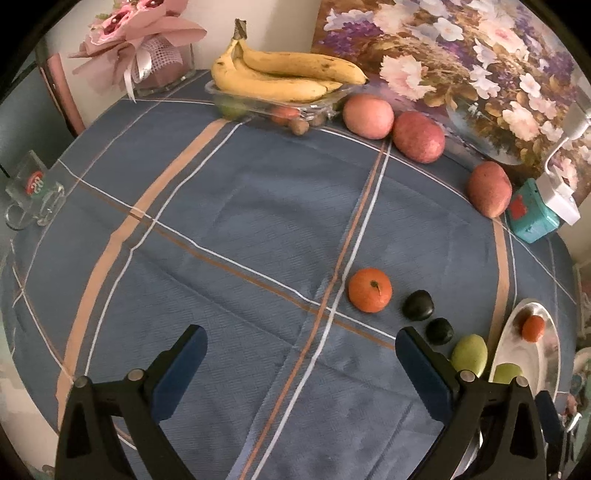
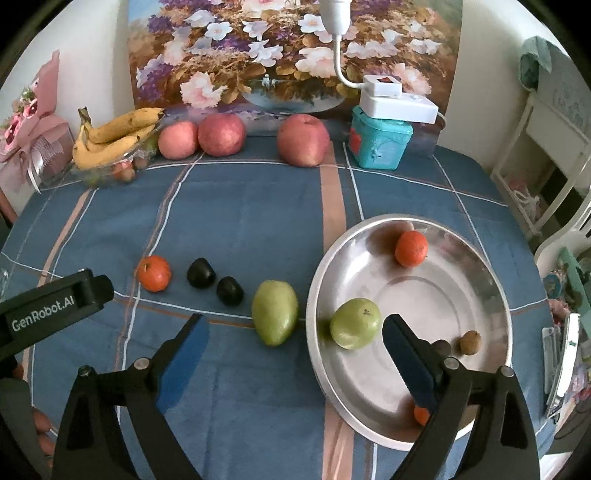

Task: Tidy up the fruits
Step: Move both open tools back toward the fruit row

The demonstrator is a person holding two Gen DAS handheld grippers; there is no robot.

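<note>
1. Sorting fruit into the steel plate (image 2: 491, 280) looks partly done: it holds an orange (image 2: 411, 248), a green fruit (image 2: 354, 324), a small brown fruit (image 2: 470, 342), and another orange piece (image 2: 421, 413) half hidden behind the right gripper's finger.
2. Left out on the cloth, in a row to the plate's left: green mango-like fruit (image 2: 275, 317) just beside the rim, two dark plums (image 2: 229, 291) (image 2: 200, 272), then a loose orange (image 2: 153, 273). My read: these four are next.
3. Three red apples (image 2: 303, 140) (image 2: 221, 134) (image 2: 178, 139) sit along the back edge, well apart from the plate. Bananas (image 2: 110, 136) lie over a clear glass dish (image 2: 110, 171) with small fruit inside; can't tell if those count.
4. Right gripper (image 2: 295, 338): jaws wide apart, nothing clamped. It hovers over the plate's near-left rim, the two green fruits showing between the fingers.
5. Left gripper (image 1: 301, 354): jaws fully apart, empty, over bare cloth; the loose orange (image 1: 370, 290) lies near its right finger.
6. Surface: table under a blue tablecloth (image 1: 240, 206) with tan and white stripes, slightly creased.
7. Room: floral painting (image 2: 288, 51) leans on the wall behind, teal box (image 2: 378, 142) with a white device (image 2: 397, 99) on top, pink bouquet (image 1: 136, 33) back left, glass mug (image 1: 33, 195) at the left edge, white shelving at right.
</note>
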